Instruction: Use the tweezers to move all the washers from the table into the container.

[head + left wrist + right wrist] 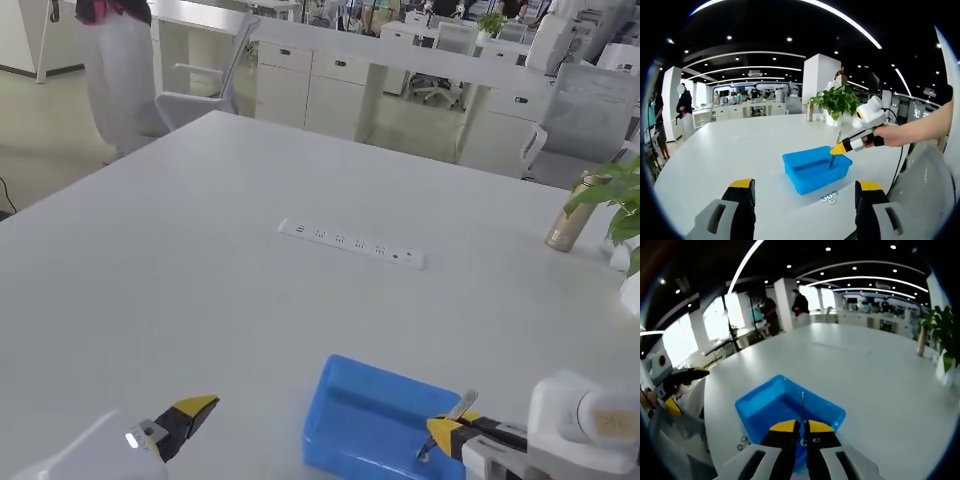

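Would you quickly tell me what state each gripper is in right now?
Left gripper: open, holding nothing.
Right gripper: closed on the tweezers.

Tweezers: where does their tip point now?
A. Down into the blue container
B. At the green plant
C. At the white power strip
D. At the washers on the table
A. In the left gripper view, the tweezers, held by the right gripper, point down into the blue container, while the washers lie on the table beside its wall.
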### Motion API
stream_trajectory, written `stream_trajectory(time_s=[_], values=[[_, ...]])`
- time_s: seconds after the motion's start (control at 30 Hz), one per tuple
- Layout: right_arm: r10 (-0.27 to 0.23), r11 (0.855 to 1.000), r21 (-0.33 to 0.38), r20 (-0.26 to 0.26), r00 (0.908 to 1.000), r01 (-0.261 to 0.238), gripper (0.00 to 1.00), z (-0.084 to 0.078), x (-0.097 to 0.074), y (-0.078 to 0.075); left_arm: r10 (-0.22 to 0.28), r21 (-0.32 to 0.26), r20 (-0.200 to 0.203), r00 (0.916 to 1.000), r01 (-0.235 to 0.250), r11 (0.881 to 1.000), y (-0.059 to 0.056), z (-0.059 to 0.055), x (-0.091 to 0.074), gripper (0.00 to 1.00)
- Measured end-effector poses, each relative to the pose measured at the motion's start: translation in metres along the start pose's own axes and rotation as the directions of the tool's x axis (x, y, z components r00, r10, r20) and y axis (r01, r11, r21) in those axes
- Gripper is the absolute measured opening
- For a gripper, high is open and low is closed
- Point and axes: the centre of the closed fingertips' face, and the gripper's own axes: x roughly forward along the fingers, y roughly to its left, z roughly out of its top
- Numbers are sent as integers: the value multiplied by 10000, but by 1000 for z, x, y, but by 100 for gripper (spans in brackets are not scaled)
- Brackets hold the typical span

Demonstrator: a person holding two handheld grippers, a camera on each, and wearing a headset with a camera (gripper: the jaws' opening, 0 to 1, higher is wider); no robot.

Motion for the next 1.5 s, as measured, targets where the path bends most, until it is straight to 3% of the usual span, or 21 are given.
stream_trajectory(time_s=[0.23, 0.67, 1.2, 1.5], values=[[72, 10000, 21, 55, 10000, -72, 3, 3, -2, 2, -27, 43, -64, 10000, 27, 10000, 0, -1, 0, 82], [421, 9989, -235, 491, 9979, -410, 3, 21, -18, 23, -83, 53, -217, 9997, 84, 10000, -1, -5, 1, 80], [1259, 9898, -757, 668, 9898, -1208, 2, 40, -32, 52, -146, 94, -331, 9993, 150, 9998, -2, -7, 1, 79], [1821, 9798, -925, 459, 9822, -1773, 2, 42, -36, 73, -221, 84, -381, 9990, 224, 9997, -3, -8, 1, 78]])
